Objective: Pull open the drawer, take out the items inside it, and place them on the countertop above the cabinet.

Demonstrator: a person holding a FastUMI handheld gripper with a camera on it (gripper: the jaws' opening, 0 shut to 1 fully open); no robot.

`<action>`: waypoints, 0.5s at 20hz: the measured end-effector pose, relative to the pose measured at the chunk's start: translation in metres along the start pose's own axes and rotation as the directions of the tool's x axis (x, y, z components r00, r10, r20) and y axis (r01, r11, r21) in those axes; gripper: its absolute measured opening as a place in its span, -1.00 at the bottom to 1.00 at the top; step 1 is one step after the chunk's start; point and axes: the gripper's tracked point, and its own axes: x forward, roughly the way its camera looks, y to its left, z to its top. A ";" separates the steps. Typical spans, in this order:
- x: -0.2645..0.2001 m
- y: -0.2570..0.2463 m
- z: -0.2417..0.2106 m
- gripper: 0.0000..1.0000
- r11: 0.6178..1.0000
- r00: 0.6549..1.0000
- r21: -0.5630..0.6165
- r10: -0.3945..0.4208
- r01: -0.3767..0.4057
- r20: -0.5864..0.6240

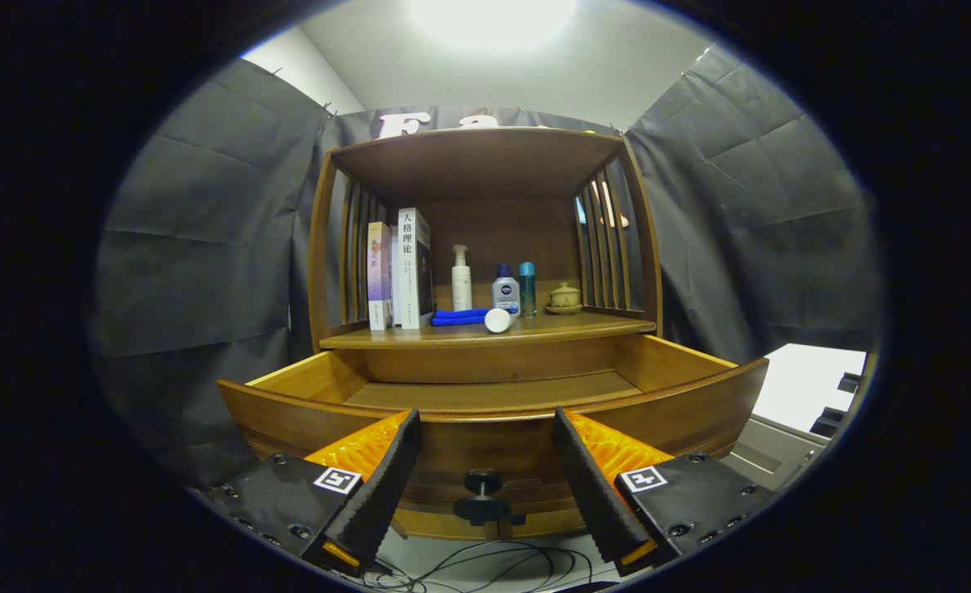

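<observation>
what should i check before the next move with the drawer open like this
1. Drawer pulled open: ok.
2. Claw open and holding nothing: ok.
3. Knob free between the fingers, not gripped: ok.
4. Drawer emptied: the visible floor looks bare, but the part behind the front panel is hidden: cannot tell.
5. Items on the countertop: blue cloth and white tube lie there: ok.
6. Free space on the countertop near its front edge: ok.
</observation>
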 end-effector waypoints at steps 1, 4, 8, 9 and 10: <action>-0.001 0.002 -0.007 0.97 1.000 1.000 0.006 0.006 -0.006 -0.002; 0.000 0.004 -0.019 0.97 1.000 1.000 0.012 0.009 -0.009 -0.011; 0.006 0.002 -0.035 0.97 1.000 1.000 0.029 -0.002 0.003 -0.020; 0.009 0.001 -0.038 0.97 0.999 1.000 0.035 -0.002 0.003 -0.023; 0.010 -0.003 -0.041 0.96 0.999 1.000 0.034 -0.020 0.021 -0.021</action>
